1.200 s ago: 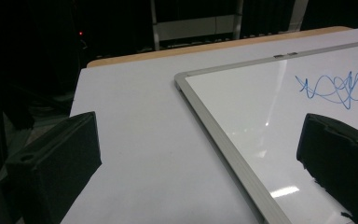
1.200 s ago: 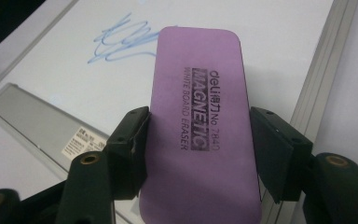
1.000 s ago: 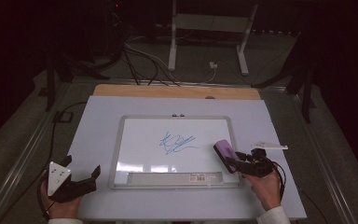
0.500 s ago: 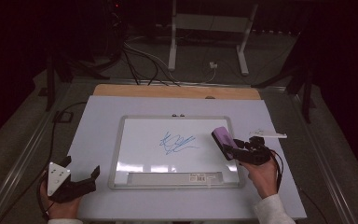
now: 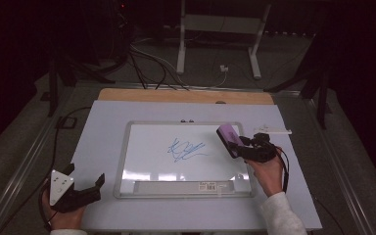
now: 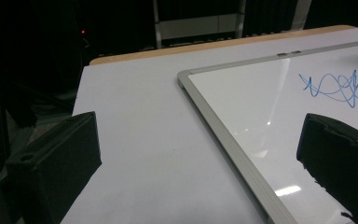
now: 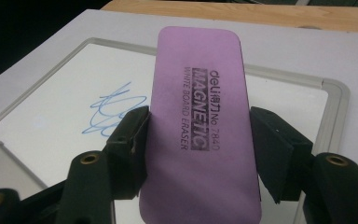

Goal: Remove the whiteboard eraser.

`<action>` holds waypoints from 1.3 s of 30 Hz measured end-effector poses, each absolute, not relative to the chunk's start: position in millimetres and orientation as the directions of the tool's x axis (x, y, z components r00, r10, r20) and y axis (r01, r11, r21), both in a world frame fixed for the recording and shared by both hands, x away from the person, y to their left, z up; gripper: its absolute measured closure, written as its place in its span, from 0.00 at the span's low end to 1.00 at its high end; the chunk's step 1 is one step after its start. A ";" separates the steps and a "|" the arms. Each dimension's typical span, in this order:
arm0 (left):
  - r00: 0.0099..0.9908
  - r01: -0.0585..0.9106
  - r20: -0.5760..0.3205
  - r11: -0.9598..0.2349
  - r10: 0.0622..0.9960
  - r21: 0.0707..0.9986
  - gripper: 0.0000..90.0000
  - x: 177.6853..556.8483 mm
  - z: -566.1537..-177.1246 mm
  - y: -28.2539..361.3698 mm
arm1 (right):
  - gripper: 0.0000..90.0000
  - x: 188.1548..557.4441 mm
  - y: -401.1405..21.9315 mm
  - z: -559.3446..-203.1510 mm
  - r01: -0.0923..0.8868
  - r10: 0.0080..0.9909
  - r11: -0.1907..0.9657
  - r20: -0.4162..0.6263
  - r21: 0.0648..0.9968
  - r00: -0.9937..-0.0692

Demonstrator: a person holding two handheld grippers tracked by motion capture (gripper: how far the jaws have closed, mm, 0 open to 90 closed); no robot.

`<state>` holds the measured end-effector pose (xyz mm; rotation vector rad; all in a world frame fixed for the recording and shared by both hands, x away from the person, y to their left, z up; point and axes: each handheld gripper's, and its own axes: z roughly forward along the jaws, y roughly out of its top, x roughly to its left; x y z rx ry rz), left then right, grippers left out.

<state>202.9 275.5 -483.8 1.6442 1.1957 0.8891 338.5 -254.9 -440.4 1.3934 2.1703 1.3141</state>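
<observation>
Purple foam marks the stage reached: in the high view the right gripper (image 5: pixel 241 145) holds a purple eraser (image 5: pixel 227 138) over the right edge of the whiteboard (image 5: pixel 149 169), which lies flat on the white bench (image 5: pixel 107 117). The blue scribble (image 5: pixel 186 149) at the board's middle is whole and lies to the eraser's left, near but apart from it. By my reading the pick-up is done and the wiping has not begun. The left gripper (image 5: pixel 83 188) rests on the bench at the board's near left corner, its fingers spread with nothing between them. A marker (image 5: pixel 272 130) lies on the bench beyond the board's right edge.

From the left gripper view, the two black fingers (image 6: pixel 56 161) stand wide apart over bare bench and the board's frame (image 6: pixel 228 140); the scribble (image 6: pixel 338 86) shows untouched.

From the right gripper view, the fingers (image 7: pixel 128 144) clamp the eraser (image 7: pixel 198 126) by its long sides, printed face up, with the scribble (image 7: pixel 114 114) ahead on the left. What is left, I judge, is to lower the eraser onto the ink and rub it away.
</observation>
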 end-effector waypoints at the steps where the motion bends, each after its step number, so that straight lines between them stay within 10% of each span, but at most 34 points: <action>1: 0.276 0.322 0.046 -0.137 0.960 0.937 0.00 202.7 -483.8 275.7 | 0.45 340.3 -253.4 -440.1 0.598 0.823 0.138 0.244 0.790 -0.513; 39: 0.276 0.323 0.041 -0.132 0.960 0.937 0.00 203.2 -484.8 277.4 | 0.45 390.9 -202.5 -479.8 0.612 0.858 0.236 0.133 0.755 -0.496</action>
